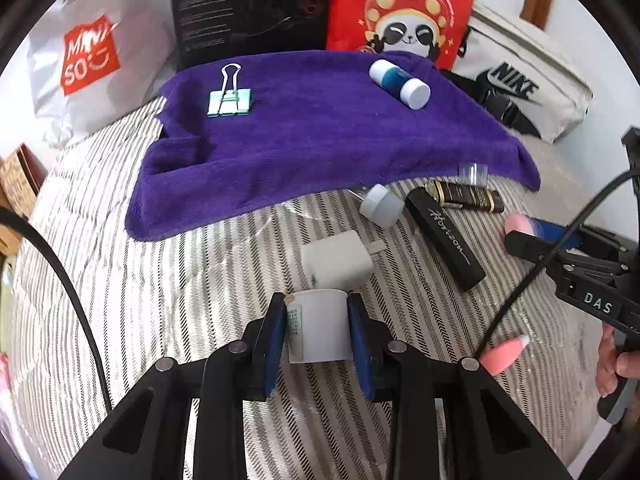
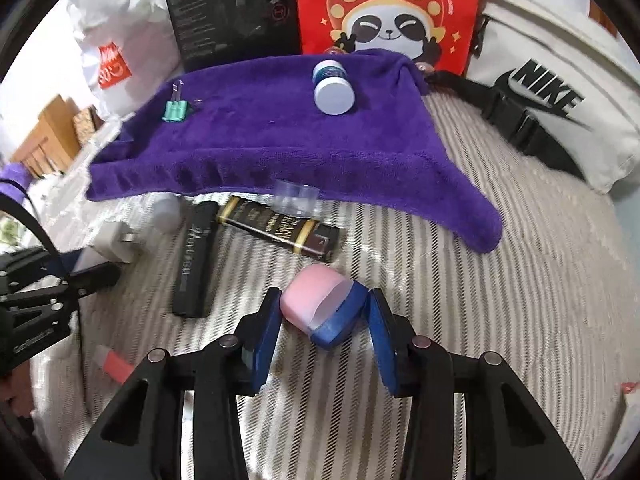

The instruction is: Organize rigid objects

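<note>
— Right, where do your two claws stand?

— Your left claw point(image 1: 317, 330) is clenched on a white cylindrical bottle point(image 1: 316, 326) with a small printed label; both blue pads press its sides, low over the striped bedspread point(image 1: 140, 300). Your right claw point(image 2: 325, 316) brackets a pink and blue container point(image 2: 324, 306). The left pad touches the pink end, but there's a sliver of gap at the right pad, so I cannot tell whether you're truly gripping it.

— And the rest of the things?

— Just beyond the bottle you hold lies a white charger plug point(image 1: 338, 258). Past it sit a grey-capped clear vial point(image 1: 382, 204), a black tube marked "Horizon" point(image 1: 448, 240) and a dark brown and gold tube point(image 2: 278, 228), all near the front edge of the purple towel point(image 1: 320, 140). A small clear plastic cup point(image 2: 295, 196) rests right at that edge. A pink-tipped piece point(image 1: 504, 354) lies by your right-hand rig.

— On the towel itself?

— A teal binder clip point(image 1: 230, 98) toward the left, and a blue and white bottle point(image 1: 399, 84) on its side toward the right, well apart.

— Behind?

— A Miniso bag point(image 1: 90, 60), a black box point(image 1: 248, 4), a red panda bag point(image 1: 404, 8) and a white Nike pouch point(image 1: 516, 84).
</note>
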{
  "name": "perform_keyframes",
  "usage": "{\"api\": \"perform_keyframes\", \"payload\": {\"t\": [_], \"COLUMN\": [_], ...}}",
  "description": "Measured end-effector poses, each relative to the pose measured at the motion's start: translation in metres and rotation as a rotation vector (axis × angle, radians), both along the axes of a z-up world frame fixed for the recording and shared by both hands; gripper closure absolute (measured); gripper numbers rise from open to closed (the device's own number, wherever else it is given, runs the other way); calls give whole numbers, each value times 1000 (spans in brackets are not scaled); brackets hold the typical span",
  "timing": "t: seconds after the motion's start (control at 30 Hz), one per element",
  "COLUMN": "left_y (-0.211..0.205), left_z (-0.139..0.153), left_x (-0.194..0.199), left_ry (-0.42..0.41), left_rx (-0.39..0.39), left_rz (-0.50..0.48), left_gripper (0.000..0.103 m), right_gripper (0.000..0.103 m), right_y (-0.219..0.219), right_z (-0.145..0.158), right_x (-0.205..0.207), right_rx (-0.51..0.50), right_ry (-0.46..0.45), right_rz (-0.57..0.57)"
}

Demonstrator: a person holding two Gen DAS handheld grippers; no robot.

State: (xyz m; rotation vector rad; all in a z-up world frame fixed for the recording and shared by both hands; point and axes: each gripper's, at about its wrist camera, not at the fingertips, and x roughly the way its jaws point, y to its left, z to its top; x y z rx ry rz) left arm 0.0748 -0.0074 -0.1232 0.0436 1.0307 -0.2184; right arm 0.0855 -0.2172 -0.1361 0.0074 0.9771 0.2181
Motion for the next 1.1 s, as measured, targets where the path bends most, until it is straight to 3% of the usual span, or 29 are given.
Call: {"api": "perform_keyframes", "payload": {"t": [0.33, 0.83, 1.1], "left_y": [27, 44, 41], "left_z": [25, 53, 78], "left_x": [5, 35, 80], "left_ry": [-42, -73, -91], "left_rx": [-33, -61, -46], "left_rz": [34, 41, 32], "left_gripper": [74, 74, 74], "right_gripper": [60, 60, 60], "right_y": [1, 5, 15], "right_z": [28, 88, 104], "right_x": [5, 70, 114], "right_rx": [56, 81, 75], "right_ry": [-33, -126, -144], "right_rz": [54, 106, 148]}}
